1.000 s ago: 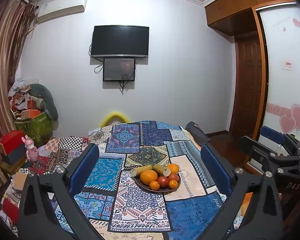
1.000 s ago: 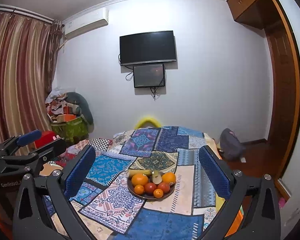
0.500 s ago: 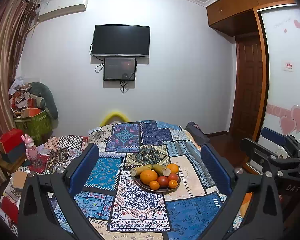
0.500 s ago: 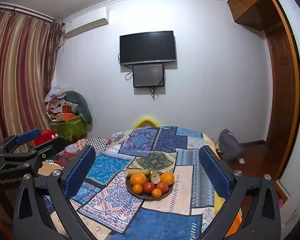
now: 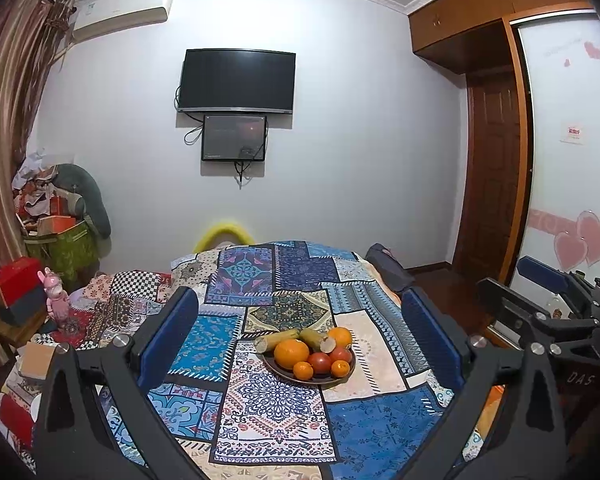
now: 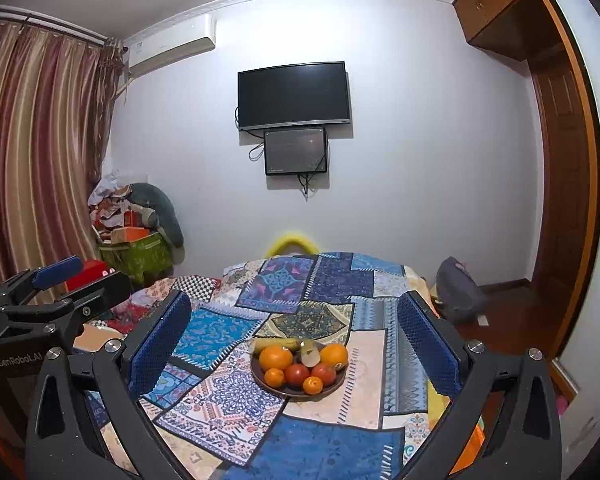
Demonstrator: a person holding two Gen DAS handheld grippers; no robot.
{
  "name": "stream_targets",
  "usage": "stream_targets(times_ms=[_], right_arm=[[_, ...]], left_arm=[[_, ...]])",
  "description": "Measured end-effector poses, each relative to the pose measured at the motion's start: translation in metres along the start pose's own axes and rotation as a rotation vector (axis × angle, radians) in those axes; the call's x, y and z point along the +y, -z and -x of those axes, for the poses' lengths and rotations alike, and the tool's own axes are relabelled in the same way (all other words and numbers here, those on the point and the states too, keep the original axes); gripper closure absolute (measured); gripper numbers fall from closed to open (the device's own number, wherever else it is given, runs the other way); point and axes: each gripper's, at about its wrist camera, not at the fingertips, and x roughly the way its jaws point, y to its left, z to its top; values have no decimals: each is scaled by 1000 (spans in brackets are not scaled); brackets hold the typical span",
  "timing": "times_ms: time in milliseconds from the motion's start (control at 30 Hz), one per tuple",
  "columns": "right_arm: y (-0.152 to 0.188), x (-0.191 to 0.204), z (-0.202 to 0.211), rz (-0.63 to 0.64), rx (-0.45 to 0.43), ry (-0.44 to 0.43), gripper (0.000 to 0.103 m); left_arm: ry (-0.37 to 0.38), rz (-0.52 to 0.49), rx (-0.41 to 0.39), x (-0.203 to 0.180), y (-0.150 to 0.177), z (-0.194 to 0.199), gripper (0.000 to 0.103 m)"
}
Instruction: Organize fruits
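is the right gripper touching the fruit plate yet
Apart. In the right wrist view the right gripper hangs open, its blue fingers flanking the plate of fruit from well short of it, with patchwork cloth showing between.

A patchwork cloth [image 5: 284,404] of blue, cream and teal ornamental panels covers the bench. At frame centre a dark brown plate [image 5: 312,376] carries orange, red and yellow-green fruits [image 5: 291,353]. Blue pads line the black tongs [image 5: 300,340]. Striped red-brown curtains [image 6: 32,152] hang at left.
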Motion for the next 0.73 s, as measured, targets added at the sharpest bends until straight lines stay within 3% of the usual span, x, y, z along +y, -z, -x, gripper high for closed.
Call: stream_targets(times_ms=[733], right_arm=[[-1,1,-3,1,4,3,0]], left_arm=[[15,4,10,1,1,-1,0]])
